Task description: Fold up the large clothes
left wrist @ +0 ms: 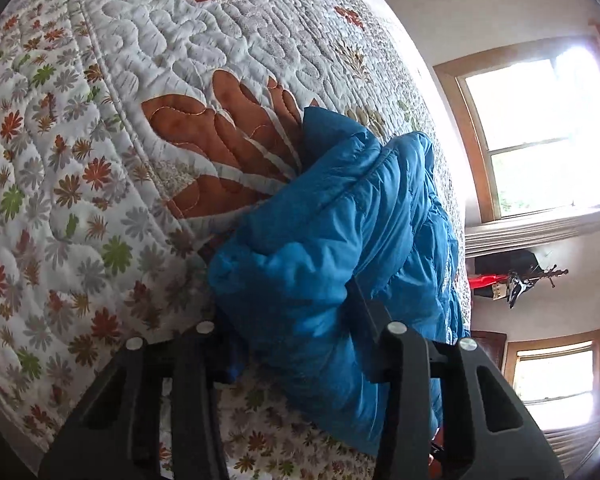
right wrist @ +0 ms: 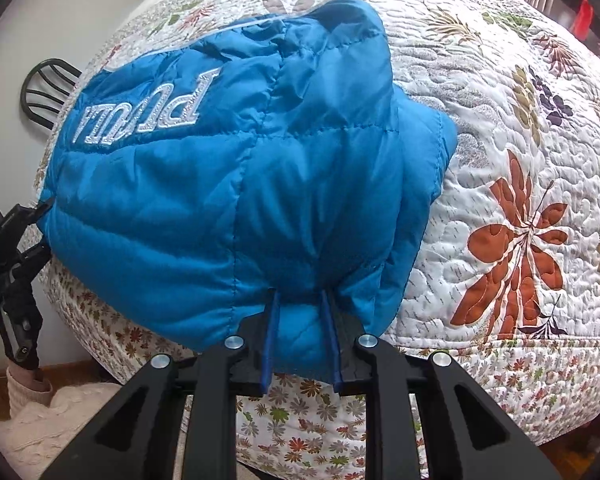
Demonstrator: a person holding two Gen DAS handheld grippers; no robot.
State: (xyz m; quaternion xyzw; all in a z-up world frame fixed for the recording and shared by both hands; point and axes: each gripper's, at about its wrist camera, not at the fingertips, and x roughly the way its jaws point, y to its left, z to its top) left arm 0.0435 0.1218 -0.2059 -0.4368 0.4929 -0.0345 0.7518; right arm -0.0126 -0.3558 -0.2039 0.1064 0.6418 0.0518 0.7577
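Blue puffer jacket [right wrist: 236,184] lies bunched on floral quilt [right wrist: 500,128], near bed's front edge — our landmark. We clamp right gripper [right wrist: 300,340] on jacket's near hem, fabric pinched between blue-edged pads, likely to anchor that side. Left gripper [left wrist: 296,320] sits at jacket's other end; fabric bulges between its fingers, one finger hidden — we cannot tell if clamped. Holding both ends probably prepares next fold. Beyond the bed, a window [left wrist: 540,136] on the far wall.
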